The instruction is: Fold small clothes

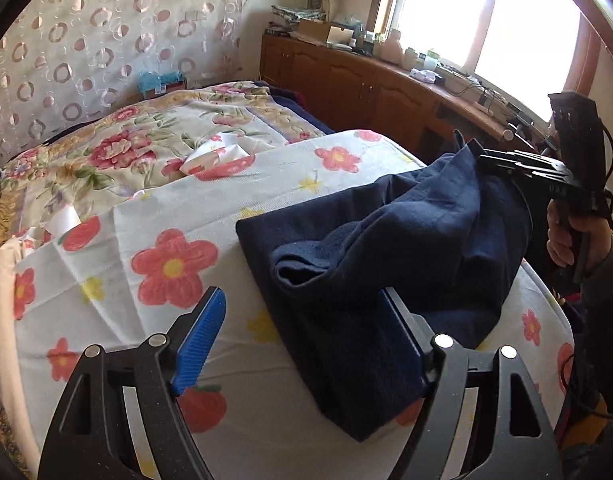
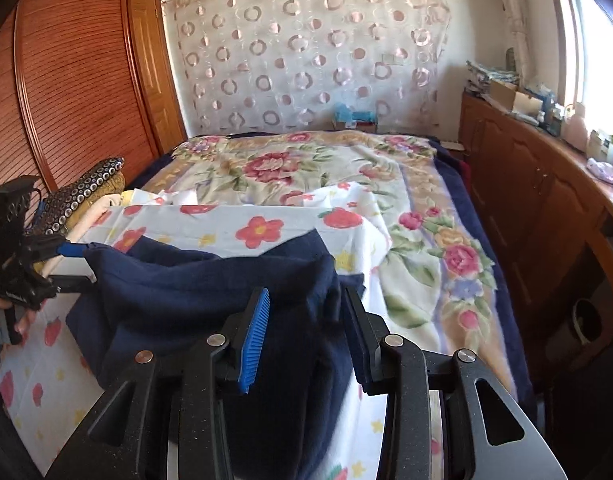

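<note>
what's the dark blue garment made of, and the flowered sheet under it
Navy garment: looks like soft fleece or brushed knit, matte and faintly fuzzy, slumping in thick rounded folds. Flowered sheet: probably thin woven cotton, matte with a fine visible weave and sharp creases; red flowers look printed on.

navy garment [image 1: 406,240] is soft matt fleecy cloth, sheet [image 1: 154,248] thin printed cotton-like cloth, gripper pads [image 2: 253,344] ribbed blue plastic/rubber, cabinets [image 2: 522,200] glossy wood.

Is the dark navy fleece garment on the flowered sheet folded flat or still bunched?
Bunched: the dark navy fleece garment lies in raised, rumpled folds, not flat.
</note>
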